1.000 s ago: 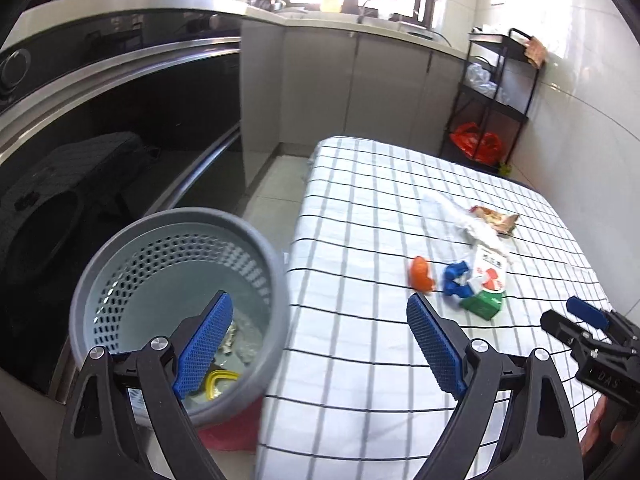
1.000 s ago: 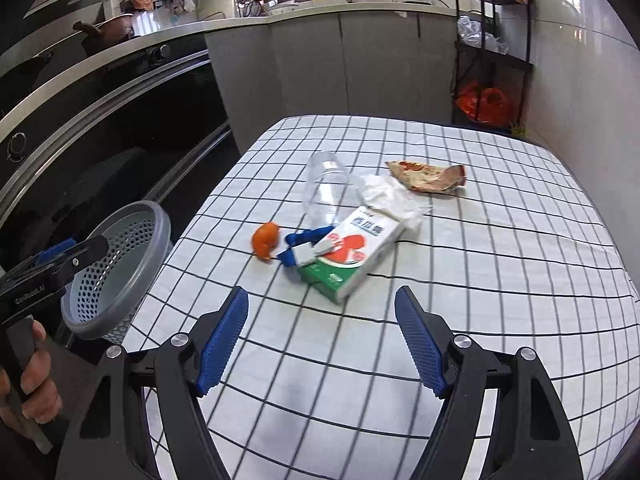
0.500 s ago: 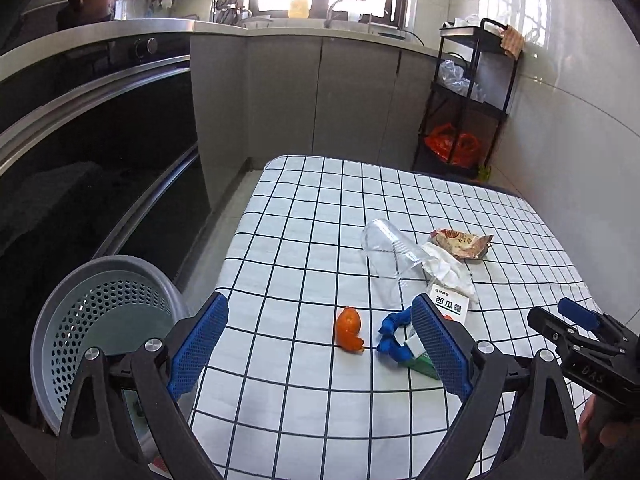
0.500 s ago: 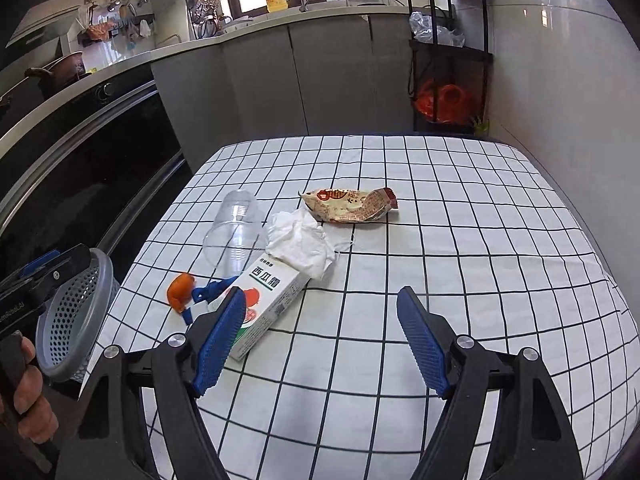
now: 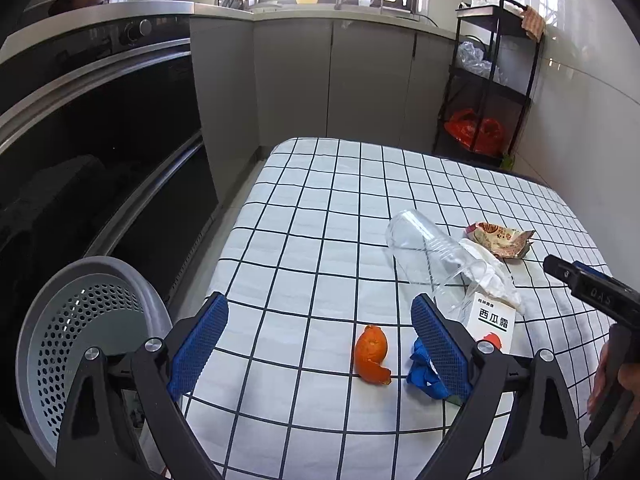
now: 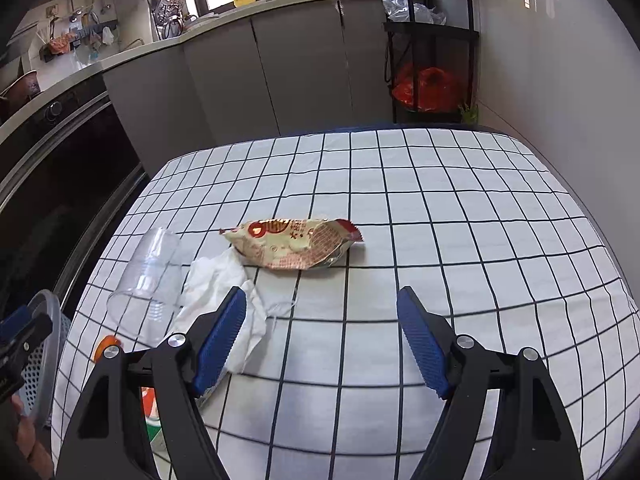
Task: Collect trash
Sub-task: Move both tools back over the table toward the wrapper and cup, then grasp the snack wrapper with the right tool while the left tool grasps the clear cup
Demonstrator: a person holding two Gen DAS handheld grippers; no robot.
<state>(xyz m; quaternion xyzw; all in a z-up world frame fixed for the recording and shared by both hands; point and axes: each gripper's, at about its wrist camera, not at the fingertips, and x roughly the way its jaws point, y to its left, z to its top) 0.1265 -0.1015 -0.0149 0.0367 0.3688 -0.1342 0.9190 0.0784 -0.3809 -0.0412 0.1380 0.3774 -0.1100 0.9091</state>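
On the checked tablecloth [image 5: 304, 248] lie an orange peel [image 5: 371, 354], a crumpled blue scrap [image 5: 424, 374], a white carton [image 5: 493, 326], a clear plastic cup [image 5: 430, 256] on its side, a white tissue [image 6: 224, 284] and a red-and-cream snack wrapper [image 6: 296, 242]. My left gripper [image 5: 320, 344] is open and empty, above the table's near edge by the peel. My right gripper [image 6: 322, 338] is open and empty, just short of the wrapper. The grey perforated bin [image 5: 80, 344] stands left of the table.
A dark oven front [image 5: 100, 140] and grey cabinets [image 5: 340, 88] line the left and back. A black shelf rack [image 5: 492, 80] with a red bag [image 6: 428, 88] stands at the back right by the white tiled wall.
My left gripper has swung right, away from over the bin toward the table and the peel. My right gripper has moved forward and right, from the carton toward the wrapper.
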